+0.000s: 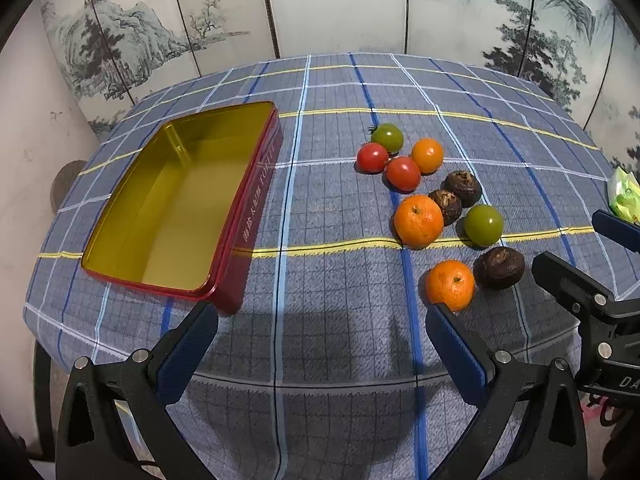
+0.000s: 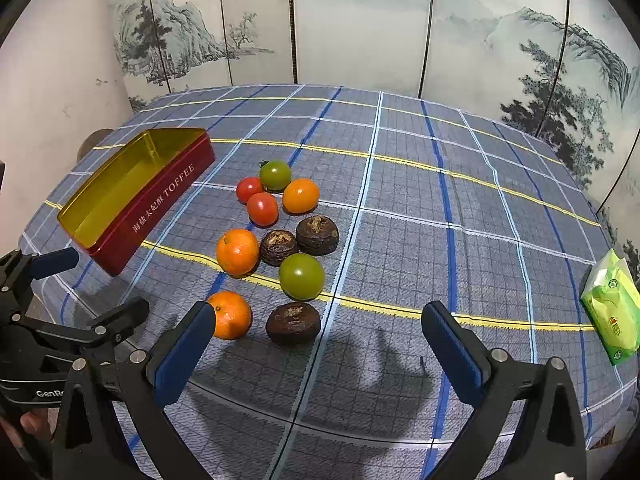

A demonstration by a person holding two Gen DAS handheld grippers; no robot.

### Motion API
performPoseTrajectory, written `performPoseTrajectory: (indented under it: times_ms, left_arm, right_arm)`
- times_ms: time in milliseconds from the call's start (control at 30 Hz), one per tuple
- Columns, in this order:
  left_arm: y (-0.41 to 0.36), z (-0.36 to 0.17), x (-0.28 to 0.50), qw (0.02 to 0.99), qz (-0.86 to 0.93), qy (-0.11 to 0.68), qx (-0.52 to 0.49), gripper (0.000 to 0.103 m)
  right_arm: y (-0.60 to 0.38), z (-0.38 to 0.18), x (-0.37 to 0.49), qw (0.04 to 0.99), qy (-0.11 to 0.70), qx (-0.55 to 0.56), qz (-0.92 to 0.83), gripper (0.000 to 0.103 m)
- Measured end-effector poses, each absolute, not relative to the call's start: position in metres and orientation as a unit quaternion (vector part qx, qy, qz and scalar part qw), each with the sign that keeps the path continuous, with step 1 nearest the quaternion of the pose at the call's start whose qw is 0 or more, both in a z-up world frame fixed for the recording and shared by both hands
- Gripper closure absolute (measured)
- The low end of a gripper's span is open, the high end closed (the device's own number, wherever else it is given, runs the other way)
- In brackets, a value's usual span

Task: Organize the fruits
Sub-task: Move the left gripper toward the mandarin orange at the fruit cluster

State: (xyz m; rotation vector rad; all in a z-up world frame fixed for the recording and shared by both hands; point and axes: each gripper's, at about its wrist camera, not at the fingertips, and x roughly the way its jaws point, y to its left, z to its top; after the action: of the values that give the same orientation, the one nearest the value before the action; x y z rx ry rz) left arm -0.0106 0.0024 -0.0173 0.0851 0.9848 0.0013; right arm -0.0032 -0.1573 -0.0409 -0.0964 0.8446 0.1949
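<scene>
Nearest the lens, wide-open jaws of the right gripper point(image 2: 316, 334), nothing between them, hovering over the near edge of the plaid tablecloth point(image 2: 400, 240). Just ahead and slightly left of centre — a dark brown wrinkled fruit point(image 2: 293, 323), with a mandarin point(image 2: 230, 315) beside it, partly behind the left finger's pad. Further off, the rest of the cluster: another mandarin point(image 2: 237, 251), two more brown fruits, green, red and orange tomatoes. Well to the left, empty, the red toffee tin point(image 2: 160, 200), long axis running away from the viewer. Left gripper point(image 1: 320, 330) likewise spread and empty, nearer the tin point(image 1: 240, 216), near mandarin point(image 1: 450, 285) touching its right fingertip in view. Likely first pick for the right: the brown fruit — round, rough-skinned, probably firm.
</scene>
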Motion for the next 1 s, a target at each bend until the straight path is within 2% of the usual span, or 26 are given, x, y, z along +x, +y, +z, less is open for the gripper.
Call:
performPoseTrajectory:
  times_ms: [1000]
  left_arm:
    - [-0.013, -0.033, -0.005, 0.867, -0.022, 0.496, 0.050, 0.000]
  right_arm:
    - [-0.172, -0.060, 0.004, 0.894, 0.442, -0.042, 0.063, 0.001]
